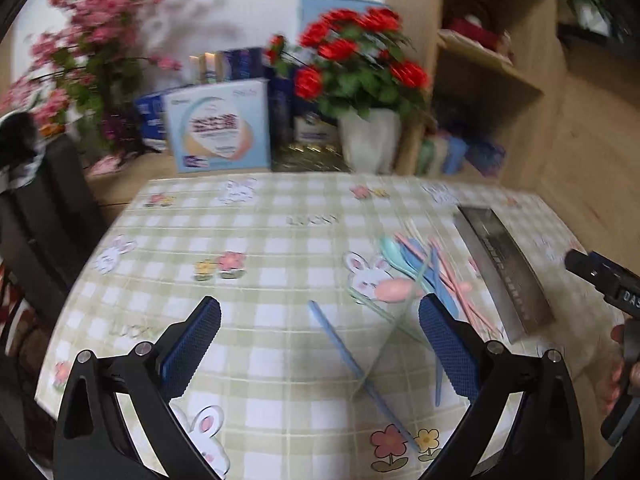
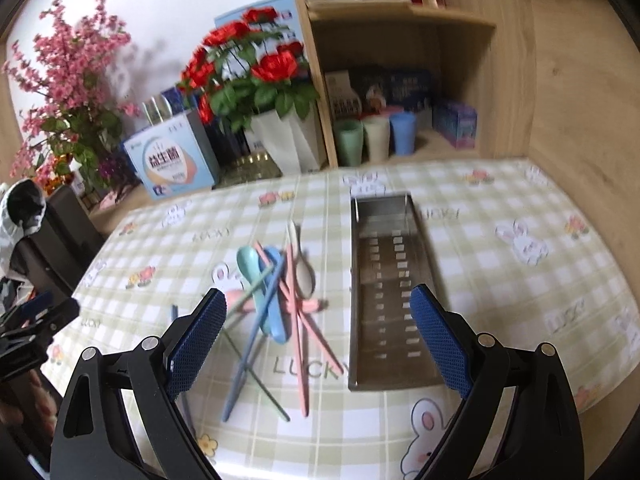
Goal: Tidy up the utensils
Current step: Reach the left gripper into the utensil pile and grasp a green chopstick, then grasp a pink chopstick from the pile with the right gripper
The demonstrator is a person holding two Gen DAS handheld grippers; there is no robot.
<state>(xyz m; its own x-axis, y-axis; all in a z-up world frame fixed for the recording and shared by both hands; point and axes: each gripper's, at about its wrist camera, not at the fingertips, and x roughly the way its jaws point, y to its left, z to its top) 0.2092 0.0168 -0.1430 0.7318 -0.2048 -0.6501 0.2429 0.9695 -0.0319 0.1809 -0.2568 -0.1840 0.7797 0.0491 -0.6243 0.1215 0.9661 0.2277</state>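
While the steel tray (image 2: pixel 384 292) sits bare on the checked surface (image 2: pixel 500 280), nothing counts as sorted yet — by my read the task is at zero.

- Utensil pile (image 2: pixel 280 292): pastel spoons and chopsticks heaped crosswise just left of the tray, none inside it. Teal spoon (image 2: pixel 250 268), blue spoon (image 2: pixel 276 304), beige spoon (image 2: pixel 302 268) and pink chopsticks (image 2: pixel 300 340) overlap each other; a pink spoon looks buried under them, hard to trace.
- One blue chopstick (image 1: pixel 352 364) lies apart from the heap, nearer the surface's front edge, crossed by a pale green one.
- Right claw (image 2: pixel 320 344): fingers spread wide, holding nothing, hovering above the near ends of the pile and the tray.
- Left claw (image 1: pixel 320 344): also spread wide and bare, over the stray blue chopstick. The view is motion-blurred, so fine contact can't be judged.

Left to do: every piece into the tray. Tangled sticks probably need picking one at a time — thin, flat on the cloth, likely to slip.
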